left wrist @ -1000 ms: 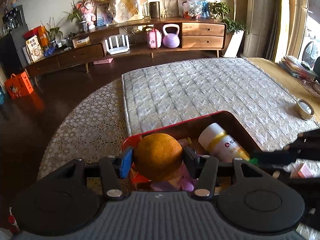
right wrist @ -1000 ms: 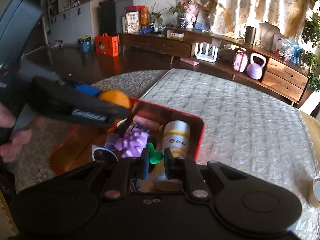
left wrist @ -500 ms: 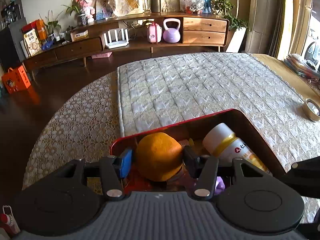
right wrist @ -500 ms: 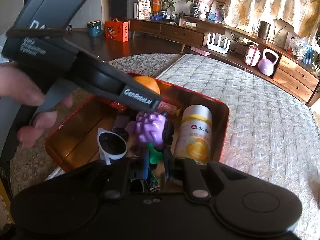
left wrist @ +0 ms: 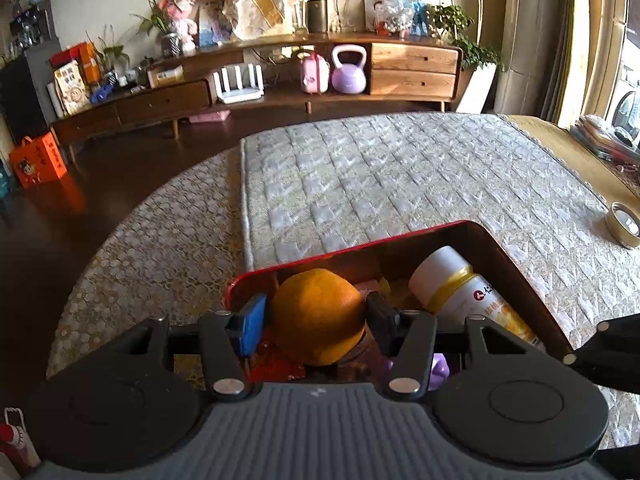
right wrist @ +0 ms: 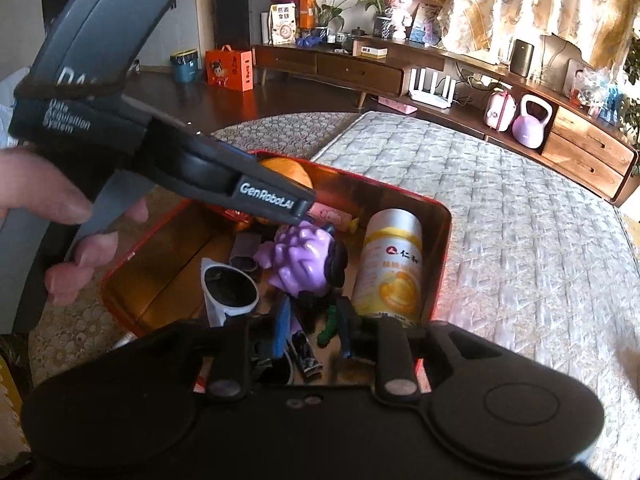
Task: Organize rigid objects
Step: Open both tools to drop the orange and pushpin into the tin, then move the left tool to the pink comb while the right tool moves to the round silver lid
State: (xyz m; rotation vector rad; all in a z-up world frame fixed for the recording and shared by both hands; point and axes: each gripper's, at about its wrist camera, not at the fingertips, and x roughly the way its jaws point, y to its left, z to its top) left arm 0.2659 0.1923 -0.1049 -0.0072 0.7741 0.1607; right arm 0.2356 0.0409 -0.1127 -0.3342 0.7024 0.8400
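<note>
The orange (left wrist: 318, 316) sits clamped between the pads of the left gripper (left wrist: 316, 322), held just above the near-left corner of the red tin (left wrist: 360, 242) with the other items below and to its right. In my judgement the main risk is the drop: the fruit is round and smooth, so if the pads let go off-centre it could roll onto the white bottle (left wrist: 460, 292) or tip over the rim onto the quilted cloth (left wrist: 380, 176). The two tools also crowd the same tin and could knock together. The right gripper (right wrist: 312, 326) has just been opening; its jaws stand slightly apart over the green stem of the purple grape toy (right wrist: 298, 258), which lies between them, seemingly released.
</note>
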